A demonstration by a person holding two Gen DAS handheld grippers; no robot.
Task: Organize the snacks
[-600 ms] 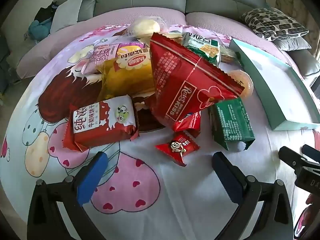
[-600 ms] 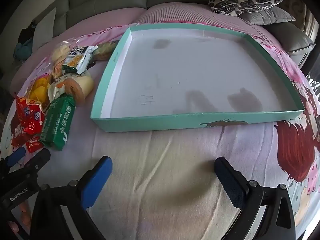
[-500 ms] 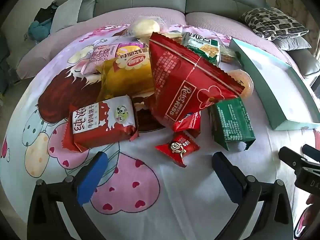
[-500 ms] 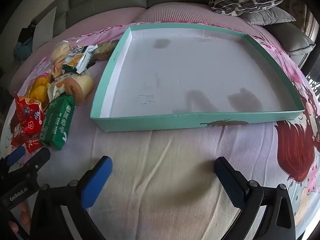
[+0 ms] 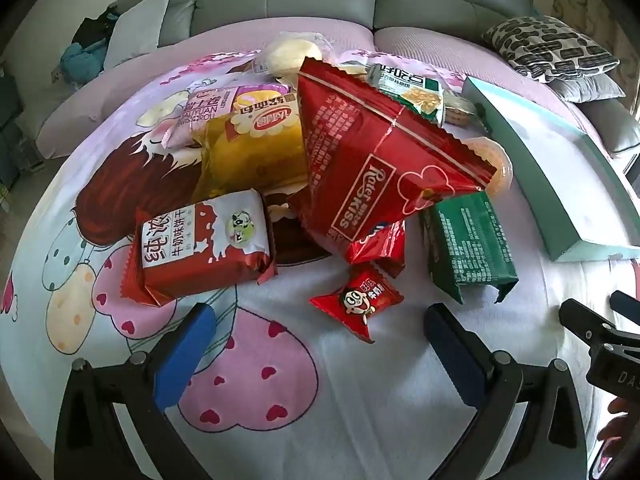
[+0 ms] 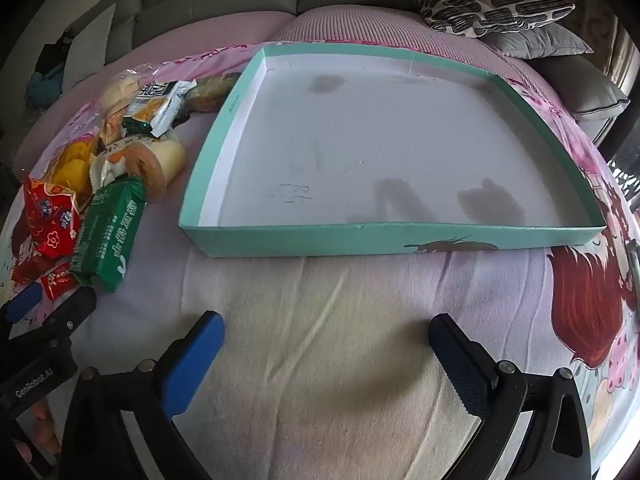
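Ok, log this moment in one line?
stage: start | left gripper: open, empty, over small red packet | right gripper: open, empty | teal tray: empty | snack pile: untouched

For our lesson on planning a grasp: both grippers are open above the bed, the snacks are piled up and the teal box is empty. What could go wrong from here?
1. The big red bag leans on other packets; lifting it may shift those beneath it.
2. The small red candy packet lies flat on soft bedding, so the left gripper might pinch the sheet.
3. The teal box has low walls; puffy bags may slide out.
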